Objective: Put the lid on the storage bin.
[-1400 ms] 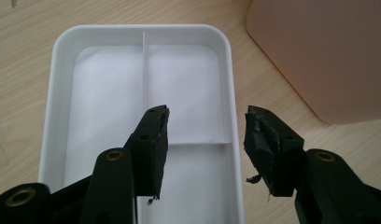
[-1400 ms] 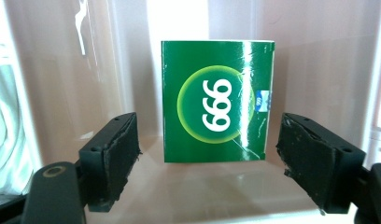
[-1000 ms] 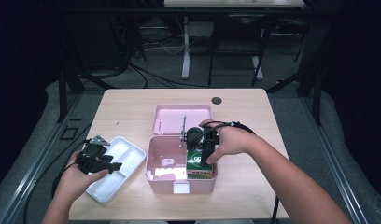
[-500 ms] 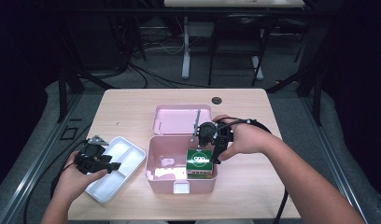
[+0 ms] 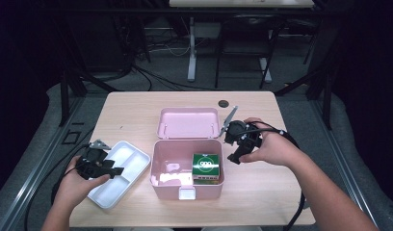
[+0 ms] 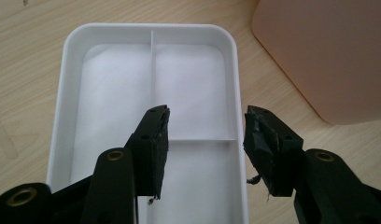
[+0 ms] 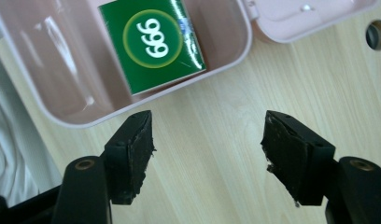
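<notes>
On the table (image 5: 137,110), a box (image 5: 187,190) sits mid-front, its opened lid (image 5: 189,123) lying flat behind it. A carton (image 5: 206,166) rests inside the box at its right; a divided tray (image 5: 129,163) lies just left of the box.

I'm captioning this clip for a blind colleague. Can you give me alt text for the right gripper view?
A green box with a white 999 in a yellow ring lies inside an open pink case, seen from above. Below it, the right gripper hovers over bare wooden table with its two black jaws apart and nothing between them.
</notes>
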A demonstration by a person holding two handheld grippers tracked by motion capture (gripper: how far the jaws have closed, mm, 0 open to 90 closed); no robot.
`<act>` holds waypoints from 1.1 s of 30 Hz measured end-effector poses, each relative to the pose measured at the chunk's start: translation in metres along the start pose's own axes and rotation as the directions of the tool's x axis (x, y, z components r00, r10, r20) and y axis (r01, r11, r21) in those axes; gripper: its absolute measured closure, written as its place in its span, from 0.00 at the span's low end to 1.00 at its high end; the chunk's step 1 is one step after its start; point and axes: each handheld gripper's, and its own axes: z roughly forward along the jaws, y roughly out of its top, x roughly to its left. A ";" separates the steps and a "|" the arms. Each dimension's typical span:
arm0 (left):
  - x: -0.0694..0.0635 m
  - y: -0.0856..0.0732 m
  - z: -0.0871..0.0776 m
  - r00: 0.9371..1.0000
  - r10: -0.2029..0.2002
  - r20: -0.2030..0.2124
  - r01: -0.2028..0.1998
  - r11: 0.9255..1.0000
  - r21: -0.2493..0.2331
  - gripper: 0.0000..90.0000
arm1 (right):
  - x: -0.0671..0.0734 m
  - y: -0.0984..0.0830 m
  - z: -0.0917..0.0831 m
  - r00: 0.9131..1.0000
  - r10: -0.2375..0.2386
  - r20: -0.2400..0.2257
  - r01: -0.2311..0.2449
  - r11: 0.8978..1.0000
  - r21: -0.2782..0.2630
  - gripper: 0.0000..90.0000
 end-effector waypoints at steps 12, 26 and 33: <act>0.000 -0.001 0.002 1.000 0.003 -0.015 -0.003 1.000 0.005 0.57 | -0.005 -0.037 0.011 0.946 0.302 0.113 -0.272 0.936 -0.225 0.38; 0.001 0.002 0.002 0.999 -0.014 -0.035 0.014 1.000 -0.003 0.58 | 0.008 -0.079 0.035 0.834 0.540 0.114 -0.431 0.767 -0.475 0.40; 0.002 0.006 0.003 0.999 -0.015 -0.043 0.016 1.000 0.018 0.59 | 0.005 -0.090 0.043 0.799 0.596 0.082 -0.472 0.705 -0.529 0.40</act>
